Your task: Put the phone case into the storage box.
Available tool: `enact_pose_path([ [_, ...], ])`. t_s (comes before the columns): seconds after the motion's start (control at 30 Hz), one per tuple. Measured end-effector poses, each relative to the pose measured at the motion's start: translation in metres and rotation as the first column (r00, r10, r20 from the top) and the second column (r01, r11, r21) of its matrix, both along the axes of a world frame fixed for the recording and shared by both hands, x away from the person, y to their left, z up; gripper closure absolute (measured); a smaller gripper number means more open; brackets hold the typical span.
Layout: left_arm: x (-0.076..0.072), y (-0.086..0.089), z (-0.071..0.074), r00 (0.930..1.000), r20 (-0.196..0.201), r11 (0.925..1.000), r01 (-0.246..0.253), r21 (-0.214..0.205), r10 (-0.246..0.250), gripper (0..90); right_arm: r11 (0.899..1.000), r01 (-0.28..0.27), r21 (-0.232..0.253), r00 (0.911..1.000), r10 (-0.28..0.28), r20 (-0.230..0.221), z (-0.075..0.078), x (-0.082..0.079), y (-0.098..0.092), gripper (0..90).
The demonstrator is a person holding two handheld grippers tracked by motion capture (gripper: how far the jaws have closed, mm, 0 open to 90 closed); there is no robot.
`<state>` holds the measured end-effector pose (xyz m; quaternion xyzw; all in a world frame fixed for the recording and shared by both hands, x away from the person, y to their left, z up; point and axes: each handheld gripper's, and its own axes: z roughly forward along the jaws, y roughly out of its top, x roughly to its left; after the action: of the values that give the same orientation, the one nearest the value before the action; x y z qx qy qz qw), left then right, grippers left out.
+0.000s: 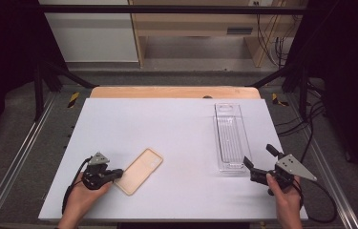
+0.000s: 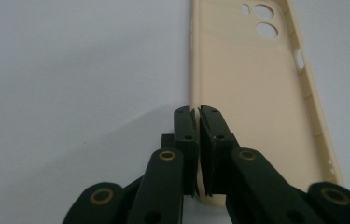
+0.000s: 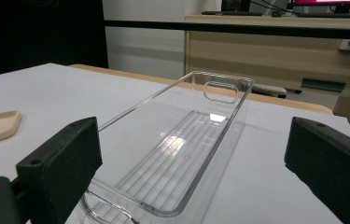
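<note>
Left gripper [image 1: 117, 174] sits at the near left of the table [image 1: 176, 124], its jaws pinched together on the near side rim of a cream phone case [image 1: 141, 171]. In the left gripper view the two black pads [image 2: 185, 128] press that thin wall of the phone case [image 2: 252, 93] from both sides, with almost no gap between them. The case lies flat on the white table with its hollow side up, angled so that the end with the camera holes points away from the person and toward the right.

Right gripper [image 1: 259, 160] is held at the near right of the table, jaws spread wide and gripping nothing. It points at the near end of a clear plastic tray [image 1: 229, 136], which lies lengthwise on the right half of the table, well apart from the case. In the right gripper view the tray [image 3: 182, 140] sits between the two open jaws, untouched by either, and it has nothing in it.
</note>
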<state>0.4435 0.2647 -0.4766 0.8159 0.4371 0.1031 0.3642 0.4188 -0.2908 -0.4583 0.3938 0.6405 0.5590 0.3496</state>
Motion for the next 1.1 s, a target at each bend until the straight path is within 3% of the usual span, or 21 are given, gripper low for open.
enact_pose_path([
  [0.3, -0.004, 0.0, 0.002, 0.9989, 0.046, 0.9994, 0.009, 0.032, -0.01, 87.8, 1.0, 0.007, 0.003, 0.9999, -0.007, 0.012, 0.003, -0.002, -0.001, 4.1],
  [0.37, -0.006, 0.0, 0.004, 0.9974, 0.071, 0.9993, 0.011, 0.036, -0.013, 87.9, 1.0, 0.007, 0.002, 0.9999, -0.007, 0.014, 0.003, -0.002, -0.001, 4.2],
  [0.4, -0.007, 0.001, 0.007, 0.9945, 0.103, 0.999, 0.011, 0.044, -0.015, 88.0, 1.0, 0.006, 0.002, 0.9999, -0.006, 0.013, 0.004, -0.002, 0.0, 4.1],
  [0.5, -0.007, 0.0, 0.01, 0.9913, 0.13, 0.9991, 0.013, 0.04, -0.018, 88.0, 1.0, 0.004, -0.012, 0.9998, -0.003, 0.019, 0.004, -0.002, 0.001, 4.1],
  [0.53, -0.008, -0.001, 0.013, 0.9866, 0.162, 0.9995, 0.012, 0.03, -0.016, 88.0, 1.0, 0.003, -0.013, 0.9998, -0.002, 0.019, 0.004, -0.002, 0.001, 4.1],
  [0.57, -0.008, -0.001, 0.013, 0.9866, 0.162, 0.9995, 0.012, 0.03, -0.016, 88.0, 1.0, 0.003, -0.013, 0.9998, -0.002, 0.019, 0.004, -0.002, 0.001, 4.1],
  [0.63, -0.009, -0.004, 0.015, 0.9799, 0.199, 0.9997, 0.012, 0.022, -0.016, 88.0, 1.0, 0.004, -0.019, 0.9998, -0.004, 0.022, 0.004, -0.002, 0.002, 4.1],
  [0.67, -0.011, -0.009, 0.017, 0.9697, 0.243, 0.9997, 0.018, 0.018, -0.022, 88.0, 1.0, 0.01, -0.017, 0.9997, -0.009, 0.023, 0.005, -0.003, 0.003, 4.0],
  [0.7, -0.011, -0.009, 0.017, 0.9697, 0.243, 0.9997, 0.018, 0.018, -0.022, 88.0, 1.0, 0.011, -0.016, 0.9997, -0.011, 0.022, 0.006, -0.003, 0.003, 4.0],
  [0.87, -0.015, -0.022, 0.021, 0.9464, 0.321, 0.9989, 0.044, -0.014, -0.037, 88.0, 1.0, 0.017, -0.015, 0.9995, -0.017, 0.028, 0.008, -0.004, 0.006, 3.7],
  [0.9, -0.016, -0.024, 0.022, 0.9411, 0.336, 0.9987, 0.048, -0.019, -0.039, 88.0, 1.0, 0.018, -0.015, 0.9994, -0.017, 0.03, 0.008, -0.004, 0.006, 3.7],
  [0.93, -0.016, -0.028, 0.024, 0.9306, 0.364, 0.9984, 0.05, -0.025, -0.038, 88.0, 1.0, 0.021, -0.013, 0.9995, -0.02, 0.024, 0.009, -0.004, 0.007, 3.7],
  [0.97, -0.016, -0.028, 0.024, 0.9306, 0.364, 0.9984, 0.05, -0.025, -0.038, 88.0, 1.0, 0.021, -0.013, 0.9995, -0.02, 0.024, 0.009, -0.004, 0.007, 3.7],
  [1.1, -0.016, -0.034, 0.024, 0.9188, 0.394, 0.9978, 0.045, -0.049, -0.022, 88.0, 0.999, 0.046, -0.013, 0.9989, -0.046, 0.012, 0.01, -0.003, 0.011, 3.3],
])
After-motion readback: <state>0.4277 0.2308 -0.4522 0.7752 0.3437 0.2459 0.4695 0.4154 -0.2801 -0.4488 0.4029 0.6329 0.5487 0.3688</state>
